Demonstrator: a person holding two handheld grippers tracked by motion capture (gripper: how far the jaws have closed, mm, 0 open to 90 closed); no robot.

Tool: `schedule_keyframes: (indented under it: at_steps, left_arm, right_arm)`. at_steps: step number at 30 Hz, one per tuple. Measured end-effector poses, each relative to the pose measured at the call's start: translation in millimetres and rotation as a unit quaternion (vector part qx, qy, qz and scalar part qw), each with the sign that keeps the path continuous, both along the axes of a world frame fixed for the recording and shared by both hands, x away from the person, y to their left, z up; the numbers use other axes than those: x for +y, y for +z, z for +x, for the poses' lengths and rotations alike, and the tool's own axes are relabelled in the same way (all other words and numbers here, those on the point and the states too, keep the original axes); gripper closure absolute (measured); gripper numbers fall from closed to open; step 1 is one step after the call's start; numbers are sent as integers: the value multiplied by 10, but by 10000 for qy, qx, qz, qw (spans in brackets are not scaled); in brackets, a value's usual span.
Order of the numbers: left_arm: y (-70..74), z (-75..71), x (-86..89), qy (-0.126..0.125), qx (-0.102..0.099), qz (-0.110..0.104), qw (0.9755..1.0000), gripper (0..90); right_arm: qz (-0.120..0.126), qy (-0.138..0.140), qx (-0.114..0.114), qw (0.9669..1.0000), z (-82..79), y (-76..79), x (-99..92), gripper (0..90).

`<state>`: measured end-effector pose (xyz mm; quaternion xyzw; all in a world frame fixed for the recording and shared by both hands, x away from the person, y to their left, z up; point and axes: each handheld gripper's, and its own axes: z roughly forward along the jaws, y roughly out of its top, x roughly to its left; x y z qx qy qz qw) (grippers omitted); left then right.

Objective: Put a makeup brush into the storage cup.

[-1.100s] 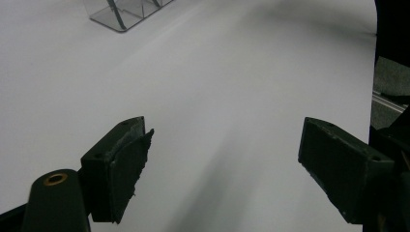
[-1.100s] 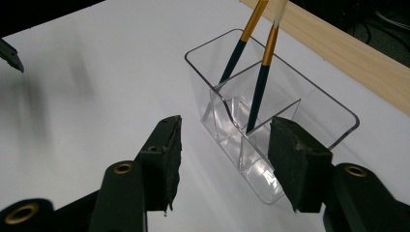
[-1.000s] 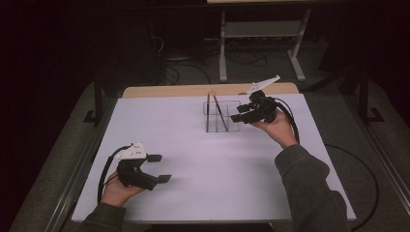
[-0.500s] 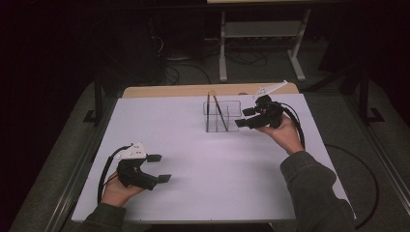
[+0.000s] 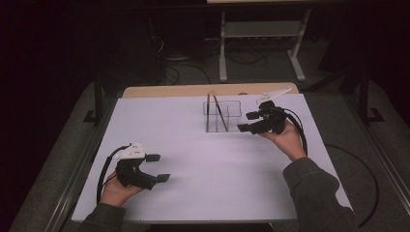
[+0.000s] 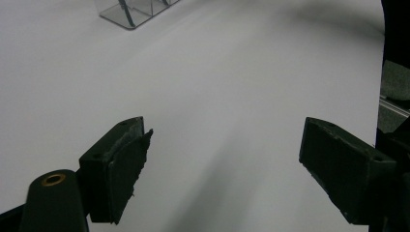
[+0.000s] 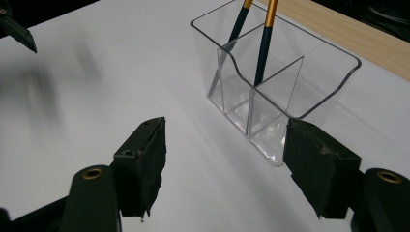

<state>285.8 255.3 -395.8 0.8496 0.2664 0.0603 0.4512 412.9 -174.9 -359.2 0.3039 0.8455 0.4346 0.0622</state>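
Note:
A clear plastic organizer [image 5: 231,115] with dividers stands at the back middle of the white table [image 5: 193,145]. Two dark pencils with orange upper ends [image 5: 218,108] lean in its left compartments. In the right gripper view the organizer [image 7: 314,87] is just ahead, with the pencils [image 7: 265,38] upright inside. My right gripper [image 5: 247,122] hovers just right of it, apart from it. Its jaws have just been opening and hold nothing [image 7: 227,164]. My left gripper [image 5: 159,167] rests open and empty near the front left corner [image 6: 222,164].
A wooden strip [image 5: 193,90] runs along the table's far edge. Beyond it are a metal stand [image 5: 261,43] and cables on a dark floor. Black frame rails [image 5: 96,96] flank the table. White surface stretches between the two grippers.
My right gripper has drawn back to the right, away from the organizer, and its jaws stand wider. The left hand has kept still.

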Motion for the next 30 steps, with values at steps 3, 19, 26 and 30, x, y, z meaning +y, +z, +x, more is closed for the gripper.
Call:
schedule_keyframes:
  at_steps: [3,19,26,30]
  left_arm:
    - [-6,1,3,11,4,-5,10000,165]
    - [-5,1,17,37,4,13,10000,165]
    - [-4,3,32,62,-12,21,10000,165]
    - [-7,2,34,76,-6,28,10000,165]
  right_arm:
    - [16,12,24,10000,-24,-20,-13,303]
    - [105,-108,-30,9999,-154,-56,-115,284]
    - [137,-167,-57,9998,-229,-73,-199,284]
    - [155,-196,-20,9997,-267,-80,-245,280]
